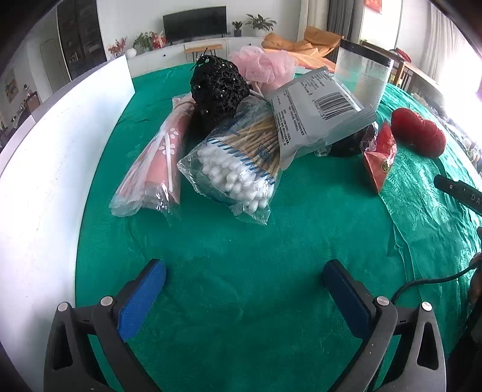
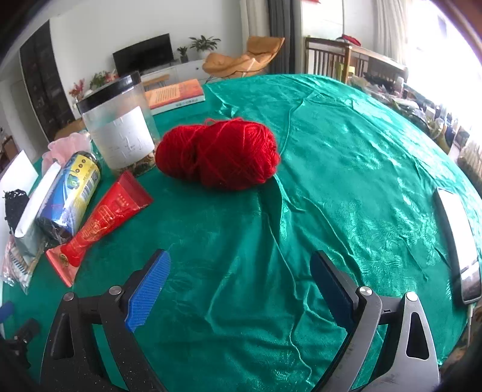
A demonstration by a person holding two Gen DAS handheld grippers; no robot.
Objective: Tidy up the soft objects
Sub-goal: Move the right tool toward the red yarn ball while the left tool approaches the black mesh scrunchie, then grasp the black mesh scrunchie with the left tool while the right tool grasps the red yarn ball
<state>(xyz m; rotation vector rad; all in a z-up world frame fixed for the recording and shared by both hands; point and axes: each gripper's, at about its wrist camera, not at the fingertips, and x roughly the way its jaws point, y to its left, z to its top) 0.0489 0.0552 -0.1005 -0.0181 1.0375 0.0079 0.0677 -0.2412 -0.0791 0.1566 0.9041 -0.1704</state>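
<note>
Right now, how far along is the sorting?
Nothing looks sorted yet. The cotton swab bag, black knit piece and grey pouch lie heaped together; the red yarn sits apart. Left gripper and right gripper are open, empty. All remains.

Home living room: television [image 1: 194,22], houseplants [image 2: 205,44].

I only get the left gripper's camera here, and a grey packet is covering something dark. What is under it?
Observer: A blue and yellow labelled roll, seen from the right wrist camera, lying beside the red packet.
Operator: Anything further right on the cloth?
Observer: A phone lies flat near the table edge.
Operator: Is the right gripper holding anything?
Observer: No, the right gripper is open and empty, pointing toward the red yarn.
</note>
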